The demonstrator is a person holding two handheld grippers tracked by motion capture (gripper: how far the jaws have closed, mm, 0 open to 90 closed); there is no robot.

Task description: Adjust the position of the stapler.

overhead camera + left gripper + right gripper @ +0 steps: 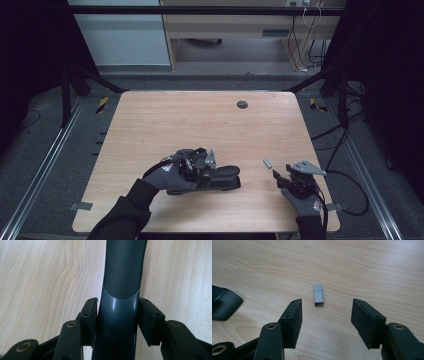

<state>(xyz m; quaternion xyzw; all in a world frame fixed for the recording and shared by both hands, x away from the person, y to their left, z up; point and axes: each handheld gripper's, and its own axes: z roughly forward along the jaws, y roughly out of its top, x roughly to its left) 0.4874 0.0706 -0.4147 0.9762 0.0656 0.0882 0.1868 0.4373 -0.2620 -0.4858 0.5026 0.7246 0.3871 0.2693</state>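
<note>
A dark grey stapler (225, 176) lies flat near the table's front, its long body pointing right. My left gripper (209, 173) comes at it from the left. In the left gripper view the stapler (120, 285) runs up between the jaws, and both pads (90, 320) press on its sides, so my left gripper (117, 313) is shut on it. A short strip of staples (267, 163) lies to the right. My right gripper (283, 173) stands open just short of it. In the right gripper view the staples (318, 295) lie ahead of the right gripper (325, 313), untouched, with the stapler's end (223, 305) at far left.
The wooden table (200, 120) has a small dark round cap (242, 104) near its back edge. A cable (350, 192) trails off the right side from my right gripper. Metal rails and black frame legs flank the table on the floor.
</note>
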